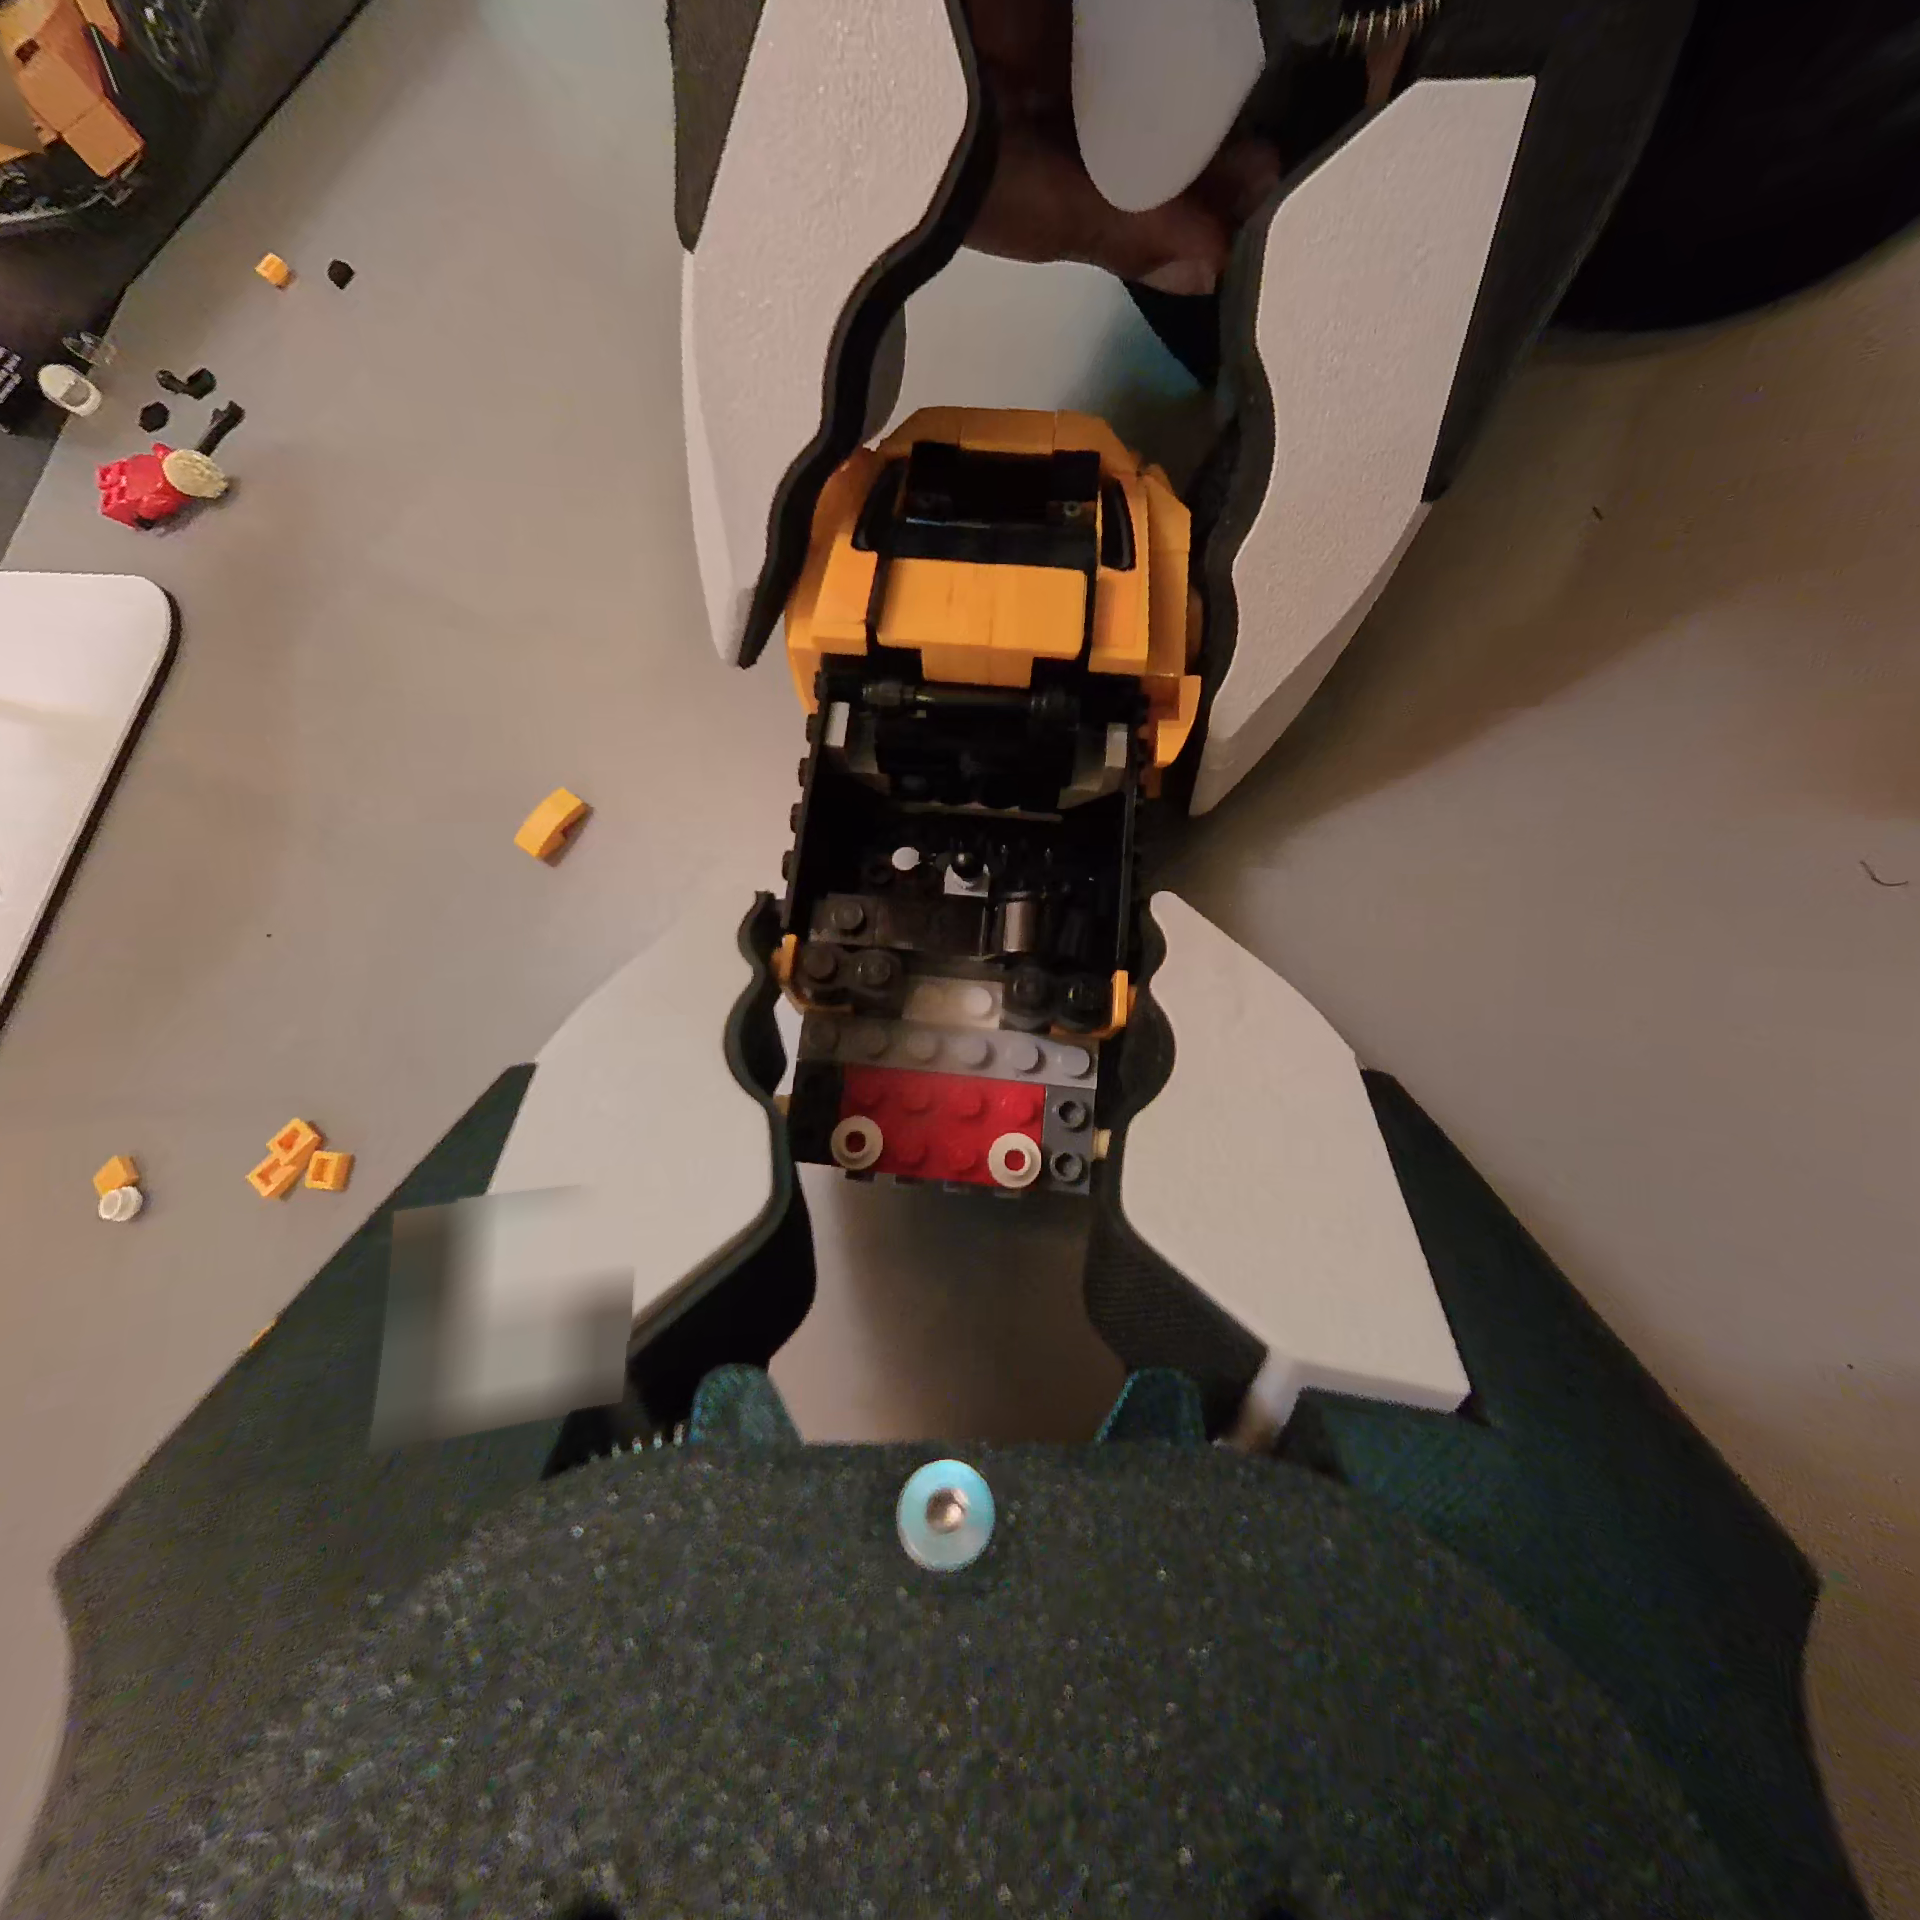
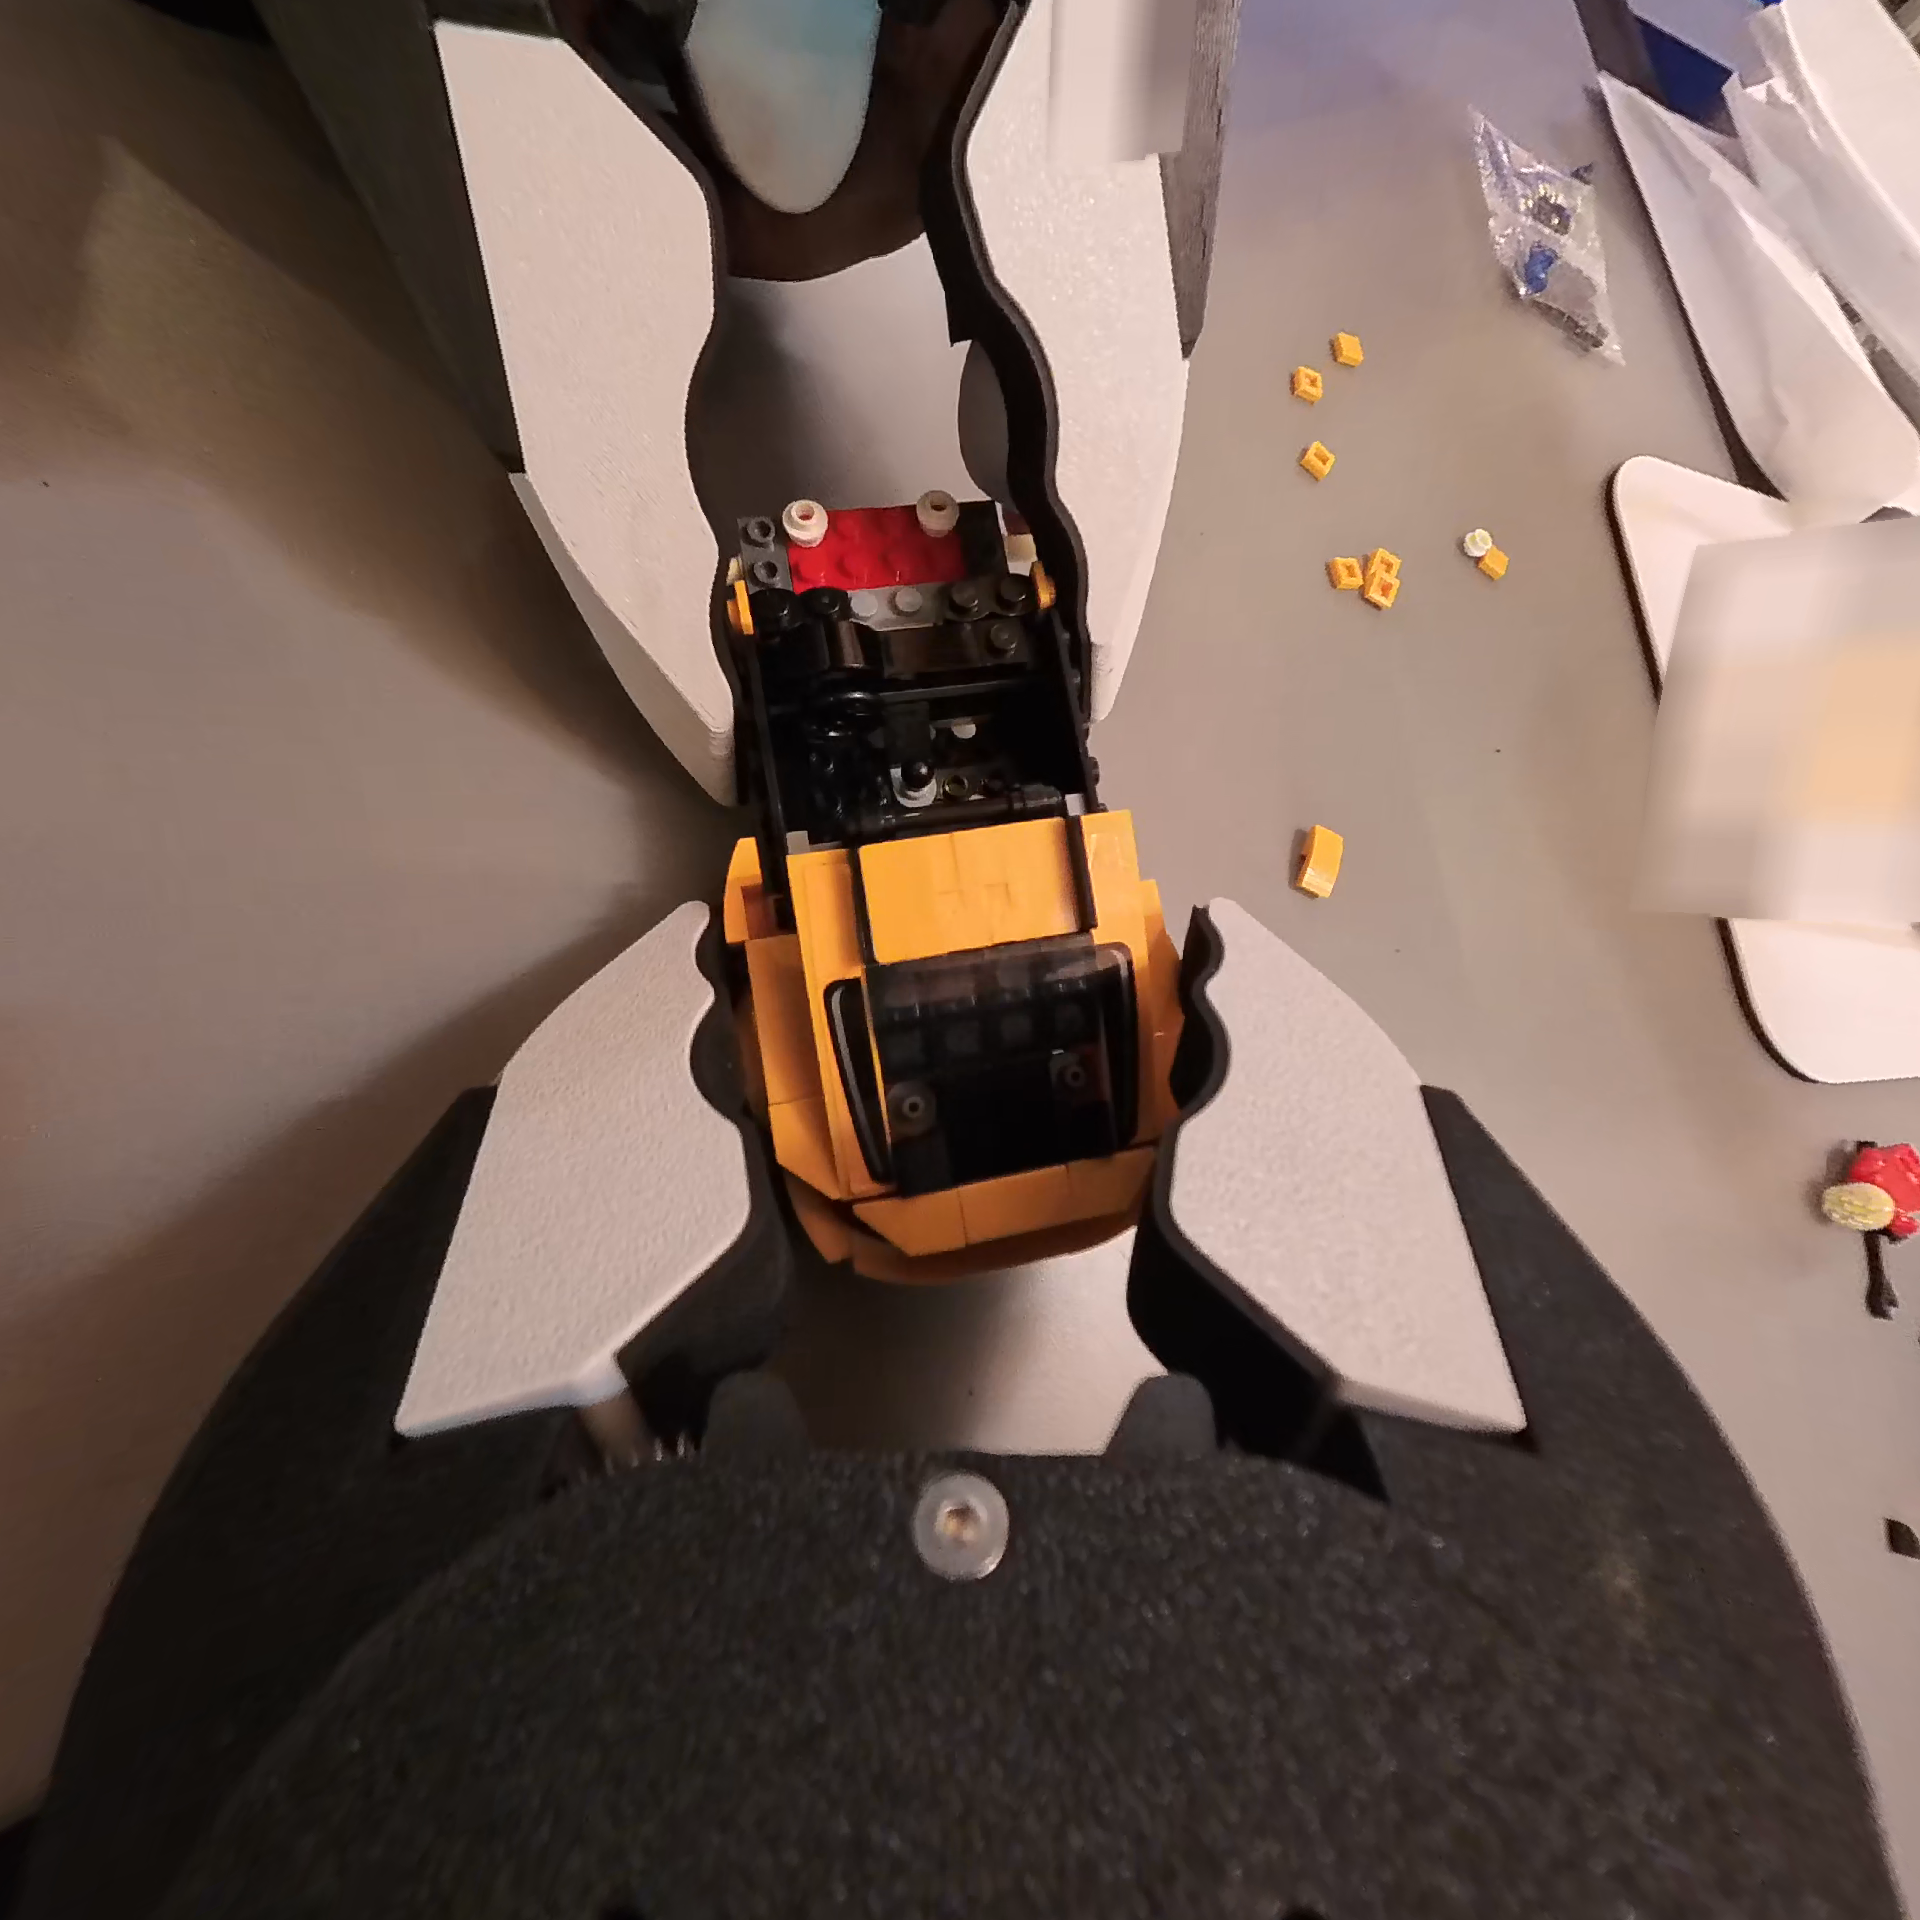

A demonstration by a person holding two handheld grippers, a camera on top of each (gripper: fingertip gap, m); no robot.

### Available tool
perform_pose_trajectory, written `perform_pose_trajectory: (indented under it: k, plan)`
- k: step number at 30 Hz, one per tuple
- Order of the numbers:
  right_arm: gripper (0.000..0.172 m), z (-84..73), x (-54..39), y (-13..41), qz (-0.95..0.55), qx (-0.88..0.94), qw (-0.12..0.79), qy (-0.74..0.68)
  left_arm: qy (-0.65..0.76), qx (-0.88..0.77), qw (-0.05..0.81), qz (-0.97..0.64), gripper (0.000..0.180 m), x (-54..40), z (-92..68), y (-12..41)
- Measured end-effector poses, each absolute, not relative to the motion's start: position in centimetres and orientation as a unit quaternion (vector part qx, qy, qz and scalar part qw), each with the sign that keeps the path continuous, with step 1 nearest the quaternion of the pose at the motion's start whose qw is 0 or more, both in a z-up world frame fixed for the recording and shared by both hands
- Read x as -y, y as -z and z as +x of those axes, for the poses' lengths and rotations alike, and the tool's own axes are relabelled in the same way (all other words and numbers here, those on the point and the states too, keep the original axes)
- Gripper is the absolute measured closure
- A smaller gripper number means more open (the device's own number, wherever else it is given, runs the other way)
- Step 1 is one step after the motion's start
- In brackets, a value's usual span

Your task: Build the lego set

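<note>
The left gripper [image 1: 961, 997] is closing its two white, black-lined fingers [image 1: 665, 1091] on the open, stud-covered end of an orange and black toy brick car [image 1: 966, 727], both pads pressing against its black side walls next to the red plate [image 1: 940, 1122]. The right gripper [image 2: 961, 997] is facing it from the opposite end, its fingers [image 2: 613, 1049] spread wide around the orange bodywork with the dark window panel; the left pad is lying against the body, while a narrow gap is showing at the right pad. The car is sitting between the two grippers over the grey table [image 1: 1507, 987].

Loose pieces are lying scattered farther out: a curved orange brick [image 1: 551, 823], a cluster of small orange bricks [image 1: 296, 1158], an orange stud beside a white round one [image 1: 117, 1188], a red brick lump [image 1: 145, 483] and small black parts [image 1: 192, 400]. A white board [image 1: 73, 717] is lying at the table's edge. In the right wrist view, a clear bag of parts [image 2: 1548, 239] and white paper sheets [image 2: 1787, 312] are lying beyond the bricks.
</note>
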State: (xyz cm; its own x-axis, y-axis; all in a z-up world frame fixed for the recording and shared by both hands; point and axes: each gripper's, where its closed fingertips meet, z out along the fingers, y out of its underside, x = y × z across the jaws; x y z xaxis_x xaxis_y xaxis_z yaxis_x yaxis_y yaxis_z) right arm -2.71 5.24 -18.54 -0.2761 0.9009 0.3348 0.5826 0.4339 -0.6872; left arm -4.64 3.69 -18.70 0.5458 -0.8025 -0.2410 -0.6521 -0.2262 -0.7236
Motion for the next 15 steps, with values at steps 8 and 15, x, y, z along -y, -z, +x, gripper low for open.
perform_pose_trajectory:
  k: [8,15]
  plan:
    - [0.079,-2.2,-5.9,17.6,-0.489,0.763,0.356,-0.229,0.156,-0.442,0.376,-0.799,0.117,-3.4,-4.9,18.9]
    - [0.092,-0.6,-5.6,17.2,-0.423,0.789,0.416,-0.161,0.285,-0.351,0.3,-0.84,0.117,-2.9,-4.7,18.4]
